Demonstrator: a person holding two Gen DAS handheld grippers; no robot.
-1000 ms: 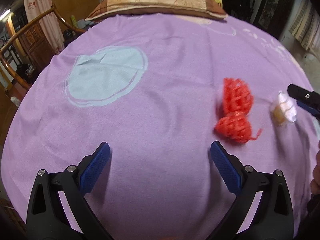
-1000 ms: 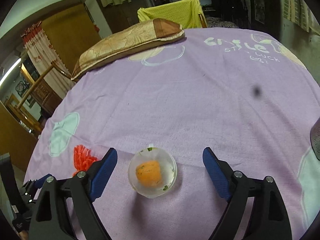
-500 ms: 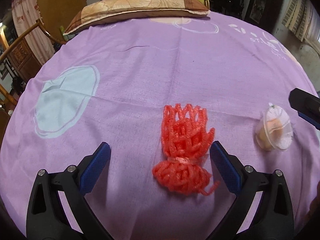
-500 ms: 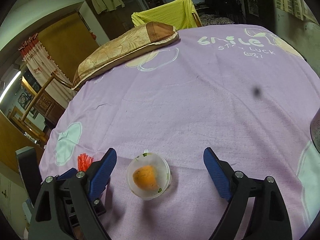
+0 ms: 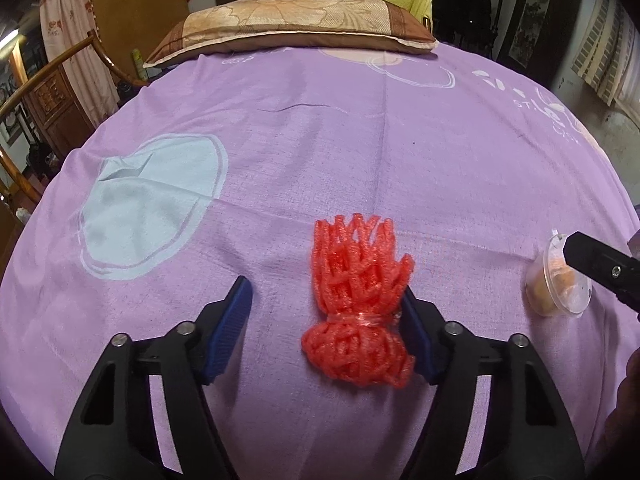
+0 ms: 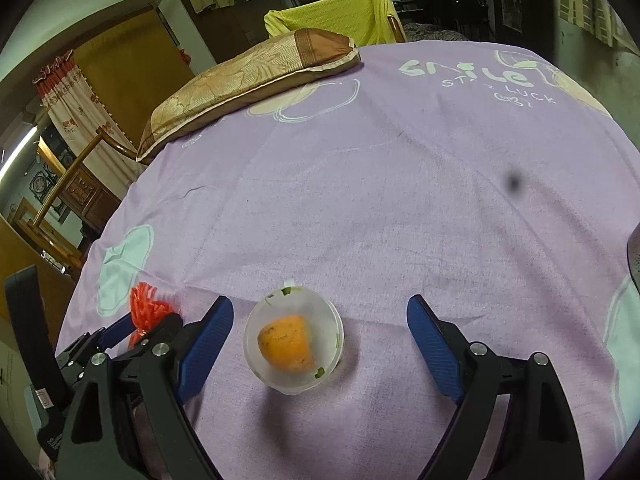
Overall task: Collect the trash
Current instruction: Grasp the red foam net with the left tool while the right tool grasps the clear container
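Note:
A red foam fruit net (image 5: 358, 306) lies on the purple bedsheet (image 5: 320, 128). My left gripper (image 5: 326, 300) is open around the net, its right pad touching the net, the left pad apart from it. A clear plastic cup with an orange piece inside (image 6: 294, 344) lies on its side on the sheet. My right gripper (image 6: 320, 320) is open with the cup between its fingers, touching neither. The cup also shows in the left wrist view (image 5: 558, 284), partly behind the right gripper. The net shows in the right wrist view (image 6: 148, 310).
A brown patterned pillow (image 5: 292, 22) lies at the far end of the bed. A yellow-draped chair (image 6: 336, 10) stands behind it. Wooden furniture (image 5: 44, 92) stands along the bed's left side. A dark object (image 6: 634, 256) sits at the right edge.
My left gripper has swung right and forward until the red net sits between its fingers, and its jaws have narrowed. My right gripper has stayed over the cup with little movement.

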